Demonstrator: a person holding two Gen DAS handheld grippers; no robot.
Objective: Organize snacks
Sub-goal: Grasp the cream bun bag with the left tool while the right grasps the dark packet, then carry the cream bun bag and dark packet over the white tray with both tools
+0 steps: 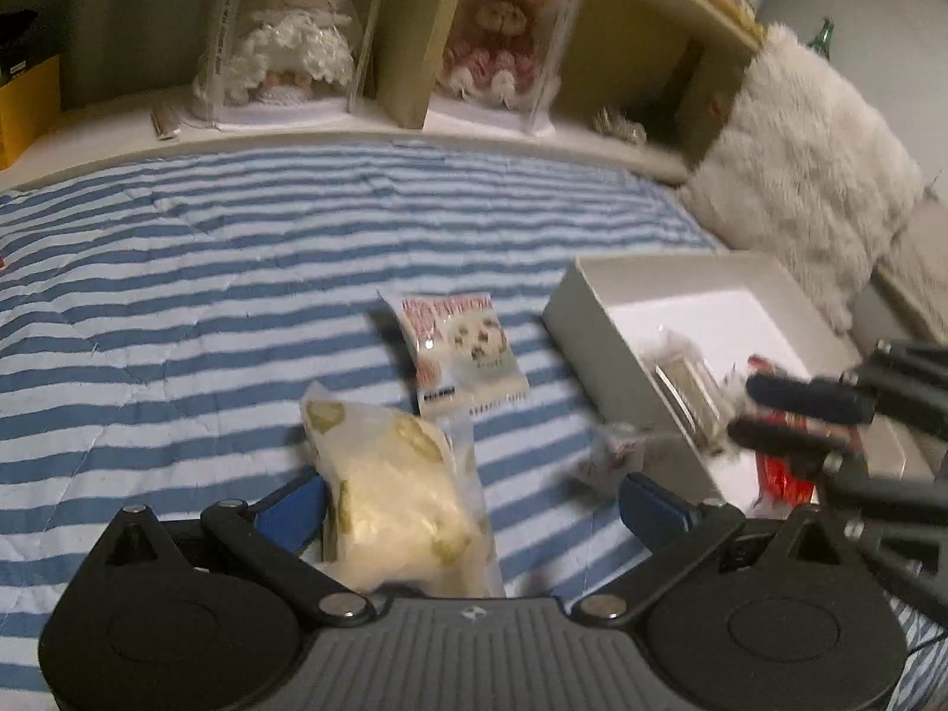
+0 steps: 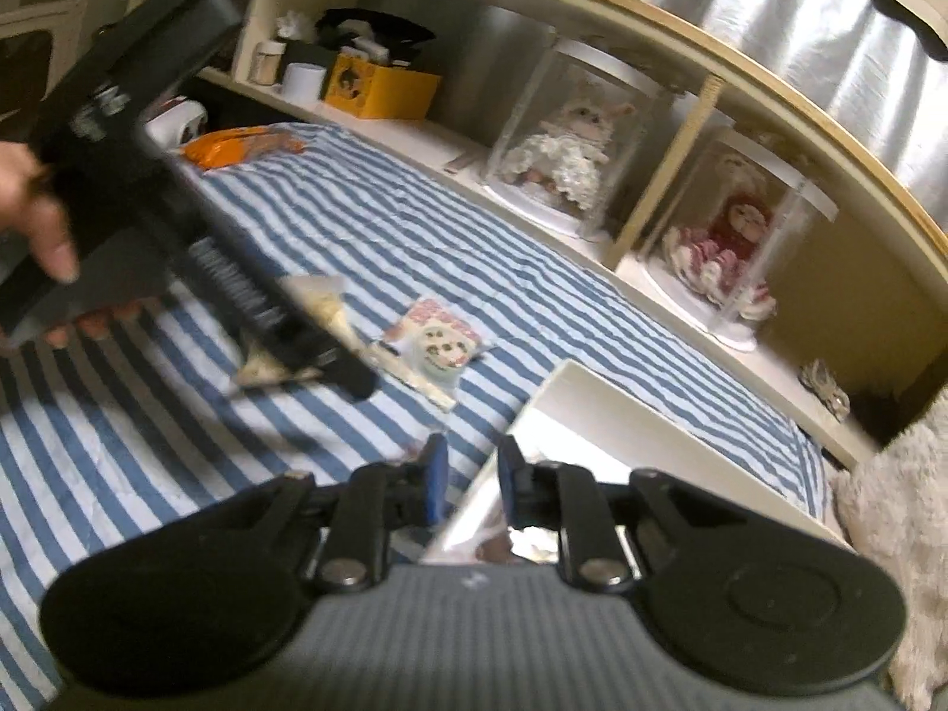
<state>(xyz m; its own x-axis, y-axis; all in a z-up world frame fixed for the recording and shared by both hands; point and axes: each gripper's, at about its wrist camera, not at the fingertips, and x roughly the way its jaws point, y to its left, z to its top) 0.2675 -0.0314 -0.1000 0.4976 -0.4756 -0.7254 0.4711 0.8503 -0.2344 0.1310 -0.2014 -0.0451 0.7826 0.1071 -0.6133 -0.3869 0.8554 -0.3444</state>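
My left gripper (image 1: pixel 471 509) stands wide open over the striped bedspread (image 1: pixel 178 296). A pale yellow snack bag (image 1: pixel 391 497) lies between its fingers, against the left one and well clear of the right one. Beyond it lies a cookie packet (image 1: pixel 462 355) (image 2: pixel 438 343). A white box (image 1: pixel 592 320) (image 2: pixel 652 415) to the right holds a silvery packet (image 1: pixel 687 391) and a red packet (image 1: pixel 782 474). My right gripper (image 1: pixel 770 412) (image 2: pixel 474 486) hovers over the box's near end, jaws close together. I cannot tell whether anything is pinched between them. A small blurred packet (image 1: pixel 616 450) lies beside the box.
A headboard shelf (image 1: pixel 415 136) holds two dolls in clear cases (image 1: pixel 284 47) (image 2: pixel 569 148). A fluffy white cushion (image 1: pixel 817 178) stands behind the box. Far left are an orange bag (image 2: pixel 237 148) and a yellow box (image 2: pixel 379 89). A hand (image 2: pixel 35 225) holds the left gripper.
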